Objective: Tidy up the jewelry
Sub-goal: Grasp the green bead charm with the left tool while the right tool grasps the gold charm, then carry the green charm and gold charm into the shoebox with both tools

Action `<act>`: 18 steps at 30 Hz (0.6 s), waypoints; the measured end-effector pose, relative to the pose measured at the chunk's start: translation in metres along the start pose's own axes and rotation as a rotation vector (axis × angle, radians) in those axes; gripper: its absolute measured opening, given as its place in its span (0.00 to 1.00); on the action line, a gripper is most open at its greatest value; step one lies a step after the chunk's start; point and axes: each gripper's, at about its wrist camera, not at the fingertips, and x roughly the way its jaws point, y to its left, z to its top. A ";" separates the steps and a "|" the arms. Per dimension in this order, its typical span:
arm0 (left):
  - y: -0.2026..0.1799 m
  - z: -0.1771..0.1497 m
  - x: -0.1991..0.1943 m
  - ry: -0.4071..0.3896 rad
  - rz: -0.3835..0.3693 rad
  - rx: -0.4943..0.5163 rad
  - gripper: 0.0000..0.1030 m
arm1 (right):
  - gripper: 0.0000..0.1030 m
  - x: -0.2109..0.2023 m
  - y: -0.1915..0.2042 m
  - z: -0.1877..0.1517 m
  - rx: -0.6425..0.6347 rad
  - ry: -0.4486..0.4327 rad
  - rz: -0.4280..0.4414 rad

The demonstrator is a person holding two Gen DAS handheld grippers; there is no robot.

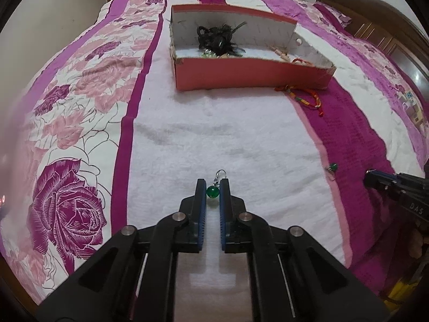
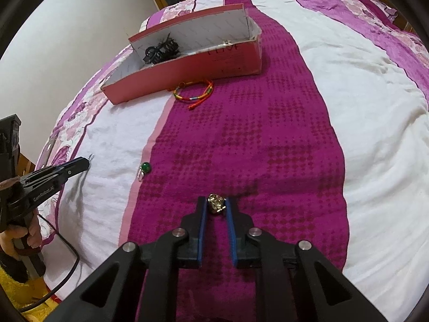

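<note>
green bead earring [image 1: 212,191] sits pinched between the pads of the left gripper [image 1: 213,187], low centre of the left wrist view, wire hook poking up past the tips, long axis in line with the fingers. second green earring [image 2: 144,167] lies loose on the bedspread [image 2: 362,134], left of centre in the right wrist view, between the two tools. right gripper [image 2: 217,205] has jaws narrowed on a small gold charm [image 2: 215,203] at bottom centre. red box [image 2: 187,64] waits upper left, well apart from both. braided bracelet [image 2: 194,94] lies just before it.
</note>
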 end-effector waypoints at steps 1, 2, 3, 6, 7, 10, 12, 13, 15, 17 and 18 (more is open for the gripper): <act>-0.001 0.001 -0.003 -0.008 -0.004 -0.001 0.01 | 0.15 -0.002 0.000 -0.001 0.000 -0.005 0.003; -0.002 0.001 -0.004 -0.013 -0.005 -0.001 0.01 | 0.15 -0.005 0.000 -0.001 0.001 -0.012 0.007; -0.003 0.002 -0.007 -0.022 -0.007 0.000 0.01 | 0.15 -0.006 0.001 0.000 0.000 -0.018 0.009; -0.005 0.004 -0.013 -0.037 -0.014 -0.001 0.01 | 0.15 -0.013 0.004 0.001 -0.010 -0.038 0.012; -0.005 0.004 -0.016 -0.044 -0.016 -0.001 0.01 | 0.15 -0.014 0.004 0.001 -0.014 -0.042 0.014; -0.007 0.006 -0.022 -0.061 -0.019 -0.002 0.01 | 0.15 -0.020 0.007 0.002 -0.024 -0.056 0.016; -0.008 0.008 -0.026 -0.072 -0.020 -0.001 0.01 | 0.15 -0.022 0.008 0.004 -0.028 -0.065 0.017; -0.008 0.009 -0.029 -0.080 -0.020 0.000 0.01 | 0.15 -0.025 0.009 0.005 -0.031 -0.073 0.016; -0.009 0.010 -0.033 -0.091 -0.023 -0.002 0.01 | 0.15 -0.029 0.011 0.006 -0.038 -0.087 0.015; -0.010 0.013 -0.036 -0.104 -0.025 -0.002 0.01 | 0.15 -0.033 0.013 0.008 -0.049 -0.101 0.014; -0.011 0.014 -0.039 -0.111 -0.026 -0.001 0.01 | 0.15 -0.035 0.014 0.009 -0.056 -0.109 0.012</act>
